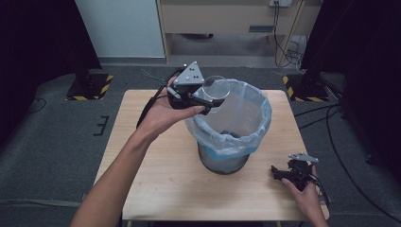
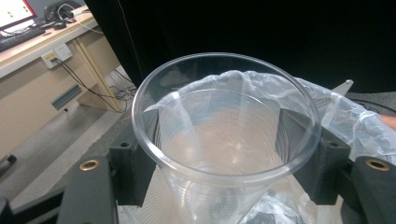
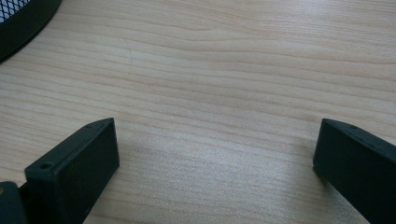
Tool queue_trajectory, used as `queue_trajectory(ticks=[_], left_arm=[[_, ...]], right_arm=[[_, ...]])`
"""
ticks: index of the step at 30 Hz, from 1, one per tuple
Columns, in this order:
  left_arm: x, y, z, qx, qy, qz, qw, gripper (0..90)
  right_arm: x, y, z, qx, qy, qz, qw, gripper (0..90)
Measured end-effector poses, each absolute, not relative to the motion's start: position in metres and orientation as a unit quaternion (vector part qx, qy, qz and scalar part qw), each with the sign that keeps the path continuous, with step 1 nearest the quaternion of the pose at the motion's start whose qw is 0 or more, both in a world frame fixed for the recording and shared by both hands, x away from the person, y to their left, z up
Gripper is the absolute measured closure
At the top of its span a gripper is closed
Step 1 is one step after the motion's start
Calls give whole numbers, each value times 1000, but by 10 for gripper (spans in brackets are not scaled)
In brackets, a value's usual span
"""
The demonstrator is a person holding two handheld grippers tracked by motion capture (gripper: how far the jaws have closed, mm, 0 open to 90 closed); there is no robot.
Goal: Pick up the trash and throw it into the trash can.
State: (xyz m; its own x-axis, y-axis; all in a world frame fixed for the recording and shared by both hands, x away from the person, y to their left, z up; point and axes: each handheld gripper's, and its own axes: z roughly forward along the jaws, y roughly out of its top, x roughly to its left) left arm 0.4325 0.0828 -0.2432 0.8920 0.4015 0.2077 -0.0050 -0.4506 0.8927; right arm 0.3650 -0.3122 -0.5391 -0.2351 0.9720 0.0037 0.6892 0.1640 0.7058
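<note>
Left claw (image 1: 208, 100) is clamped on a clear plastic cup (image 1: 216, 88), one jaw on each side of the cup wall below the rim. The cup is held off the table (image 1: 156, 179), tilted, over the far-left rim of the waste bin (image 1: 222, 161). The bin carries a pale blue liner bag (image 1: 255, 113) and stands at the middle of the table. Right claw (image 1: 279, 173) rests near the table's near-right corner, jaws wide apart with bare wood between them.
</note>
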Motion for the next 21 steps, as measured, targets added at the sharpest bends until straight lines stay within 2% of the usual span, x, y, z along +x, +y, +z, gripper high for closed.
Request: queue_trajectory(ticks=[17,20,21], left_arm=[[444,68,-259,839,126,187,496,297],[445,64,-260,836,133,189,498,253],[445,63,-260,836,135,189,497,165]], right_arm=[[365,-313,-539,570,727,301,235,3],[365,-313,-539,570,727,301,235,4],[365,-313,-539,570,727,301,235,4]])
